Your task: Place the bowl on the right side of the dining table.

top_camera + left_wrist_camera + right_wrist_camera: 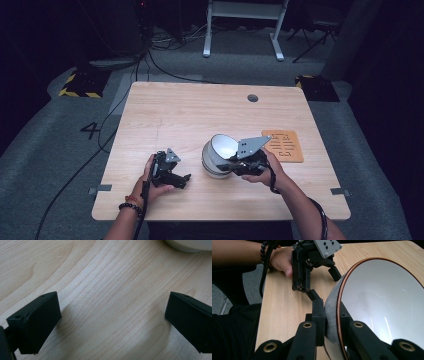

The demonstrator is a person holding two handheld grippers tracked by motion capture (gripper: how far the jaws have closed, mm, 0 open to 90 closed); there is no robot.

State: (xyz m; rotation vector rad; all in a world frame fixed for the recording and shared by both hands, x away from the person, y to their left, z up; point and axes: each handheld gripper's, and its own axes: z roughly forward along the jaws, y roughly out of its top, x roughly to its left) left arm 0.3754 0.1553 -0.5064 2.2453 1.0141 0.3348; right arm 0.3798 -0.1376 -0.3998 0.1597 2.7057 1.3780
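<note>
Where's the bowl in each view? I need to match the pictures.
High view: bowl at table centre, tilted, its rim in the right gripper.
Left gripper view: a pale edge at the top right corner.
Right gripper view: right half, rim between the jaws.
Shared landmark: the wooden table.

The bowl (218,154) is white inside with a thin copper-coloured rim and grey bands on its outer wall. It is tipped up on its side, its mouth facing away toward the table's far right corner. It sits on the table (190,112) right of the middle, nearer the front edge.
</note>
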